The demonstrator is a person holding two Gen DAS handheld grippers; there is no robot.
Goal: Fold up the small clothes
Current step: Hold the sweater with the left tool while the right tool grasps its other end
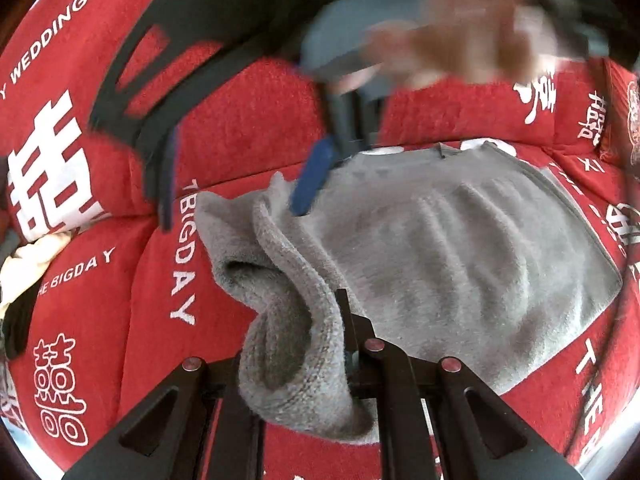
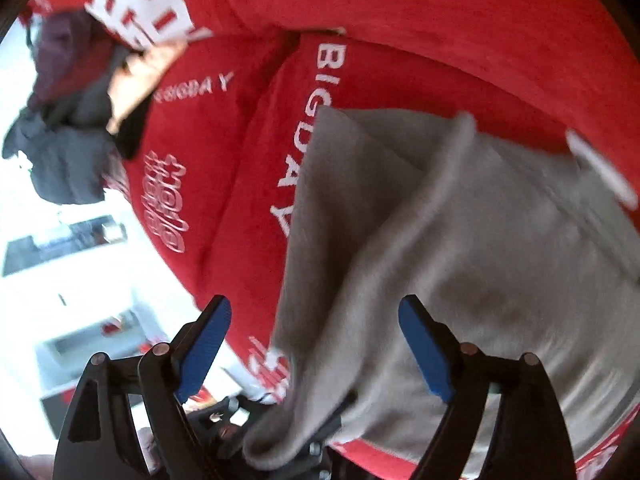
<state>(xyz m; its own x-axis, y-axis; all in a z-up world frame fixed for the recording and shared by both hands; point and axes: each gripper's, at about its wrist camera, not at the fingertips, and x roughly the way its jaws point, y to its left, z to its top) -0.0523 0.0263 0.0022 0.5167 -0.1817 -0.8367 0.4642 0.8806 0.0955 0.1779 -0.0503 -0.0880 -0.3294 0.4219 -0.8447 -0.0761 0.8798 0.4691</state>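
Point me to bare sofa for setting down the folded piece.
Free: red cover between the grey garment and the clothes pile. Crowded: the garment's left edge, held in the left tool, right tool over it.

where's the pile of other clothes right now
In the right wrist view the pile of other clothes sits at the far left, on the edge of the red sofa cover, well apart from the grey garment being folded.

we've got the right gripper (image 2: 316, 344) in matte black plastic, bright blue ribbed pads (image 2: 426, 354) on both fingers, round silver-pink pivot pins, small screws down the middle, left gripper (image 1: 348, 344) same black frame and pins
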